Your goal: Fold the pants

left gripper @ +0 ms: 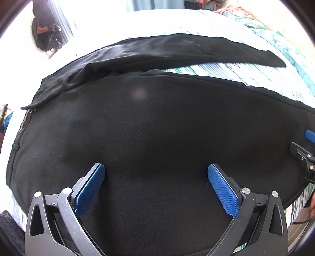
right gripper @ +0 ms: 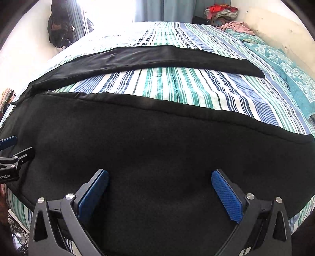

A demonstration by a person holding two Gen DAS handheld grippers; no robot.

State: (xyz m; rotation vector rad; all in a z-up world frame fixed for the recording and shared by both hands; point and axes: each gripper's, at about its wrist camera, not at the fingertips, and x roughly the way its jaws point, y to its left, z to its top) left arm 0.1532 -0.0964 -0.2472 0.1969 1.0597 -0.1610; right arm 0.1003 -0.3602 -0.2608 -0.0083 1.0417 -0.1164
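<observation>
I log one pair of black fabric pants (right gripper: 157, 141), two legs spread apart, on one striped blue-green bed sheet (right gripper: 177, 86). My two grippers, left gripper (left gripper: 156, 173) and right gripper (right gripper: 160, 179), hover over the near leg, both spread wide, holding nothing.

A home bedroom: striped bedsheet (right gripper: 177, 82), curtains (right gripper: 173, 9), piled clothes (right gripper: 222, 11)

Black pants (right gripper: 157, 141) on a blue-green-white striped bedsheet (right gripper: 177, 86); teal patterned blanket (right gripper: 285, 65).
</observation>
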